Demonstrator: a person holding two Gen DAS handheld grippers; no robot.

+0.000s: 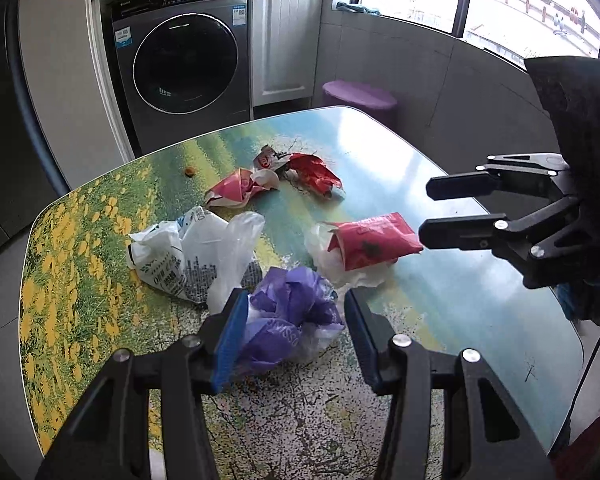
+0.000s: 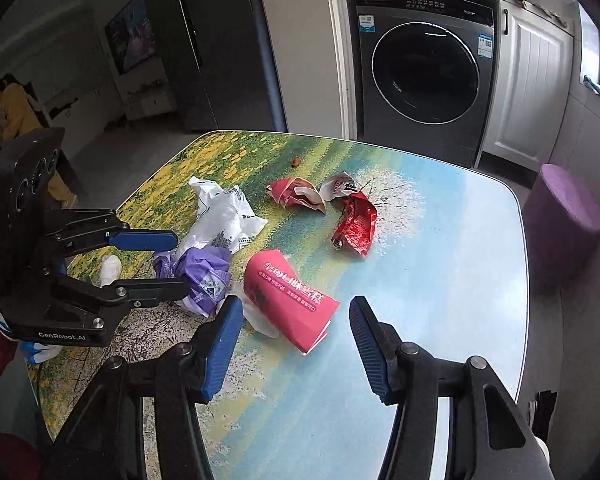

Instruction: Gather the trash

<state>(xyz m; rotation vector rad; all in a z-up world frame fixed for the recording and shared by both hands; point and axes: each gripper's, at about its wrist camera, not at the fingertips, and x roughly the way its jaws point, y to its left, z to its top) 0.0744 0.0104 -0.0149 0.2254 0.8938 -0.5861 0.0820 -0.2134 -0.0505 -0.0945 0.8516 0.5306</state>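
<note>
Trash lies on a table with a meadow print (image 1: pixel 100 264) (image 2: pixel 440 272). A crumpled purple bag (image 1: pixel 288 320) (image 2: pixel 206 276) sits between the fingers of my open left gripper (image 1: pixel 296 340), which also shows in the right wrist view (image 2: pixel 180 264). A red paper wrapper (image 1: pixel 370 240) (image 2: pixel 290 300) lies on white tissue just in front of my open right gripper (image 2: pixel 296 344), seen in the left wrist view (image 1: pixel 428 210). A white plastic bag (image 1: pixel 192 256) (image 2: pixel 220 216), a crushed red-and-white cup (image 1: pixel 240 188) (image 2: pixel 300 196) and a red foil wrapper (image 1: pixel 312 174) (image 2: pixel 356 224) lie farther off.
A small brown crumb (image 1: pixel 189 171) (image 2: pixel 295 161) lies near the table's far side. A washing machine (image 1: pixel 184 64) (image 2: pixel 424 68) and a white cabinet (image 1: pixel 286 36) stand behind the table. A purple stool (image 1: pixel 358 94) (image 2: pixel 560 216) stands by its far corner.
</note>
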